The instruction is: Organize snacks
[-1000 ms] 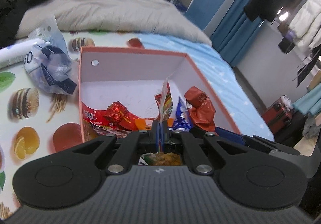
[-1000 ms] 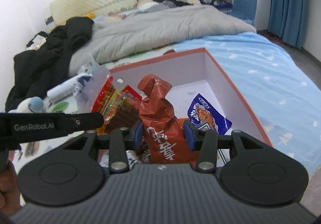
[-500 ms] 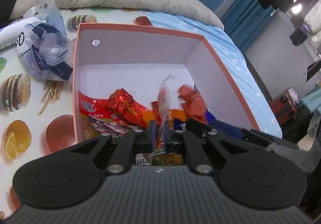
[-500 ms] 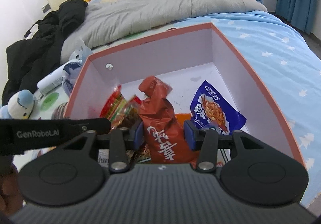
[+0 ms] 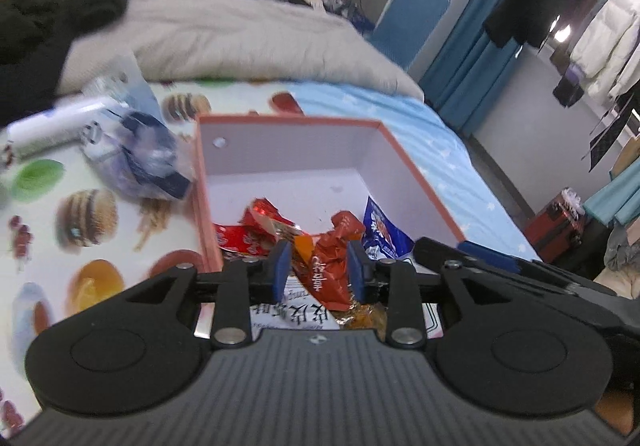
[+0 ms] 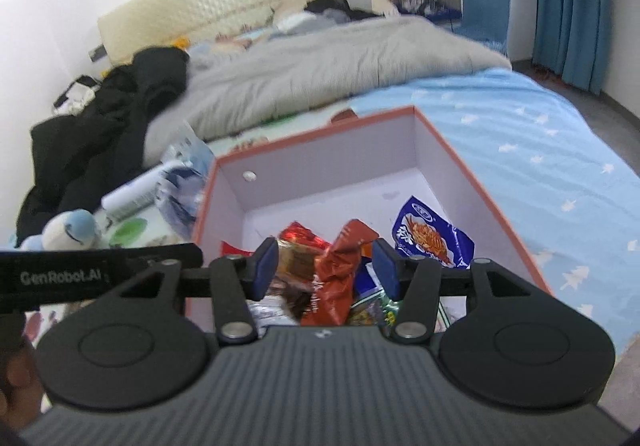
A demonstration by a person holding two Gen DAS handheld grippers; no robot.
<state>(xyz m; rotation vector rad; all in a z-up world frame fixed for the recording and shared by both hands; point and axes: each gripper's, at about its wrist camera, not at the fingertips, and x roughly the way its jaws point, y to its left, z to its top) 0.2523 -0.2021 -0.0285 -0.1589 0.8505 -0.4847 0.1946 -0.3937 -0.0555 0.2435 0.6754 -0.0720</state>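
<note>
My left claw (image 5: 319,270) hangs over the near end of the orange-rimmed box (image 5: 416,170), its blue pads (image 5: 280,273) parted with a clear gap on each side of the brick-red snack bag (image 5: 332,266) that lies below them in the box; the claw grips nothing. My right claw (image 6: 326,271) is spread wider, and the same brick-red snack bag (image 6: 334,286) stands up between its pads (image 6: 385,271), free of both. The right view shows the blue noodle packet (image 6: 434,240) whole, lying at two o'clock against the box's right wall (image 6: 460,166), while from the left only its upper half clears my finger (image 5: 382,232). The left view shows a white label with black characters (image 5: 292,316) at six o'clock under the claw, which the right view does not. The shiny red wrapper (image 5: 260,212) sits at eleven o'clock in the left view, and I see it again behind my left pad on the right side (image 6: 298,236). The heap nearest me is hidden by both claw bodies, so I cannot make out the packets there. Outside the box at nine o'clock, a crumpled clear bag (image 5: 136,158) rests on the food-print cloth (image 5: 88,214), blurred; the small blue plush (image 6: 70,230) shows only from the right.
</note>
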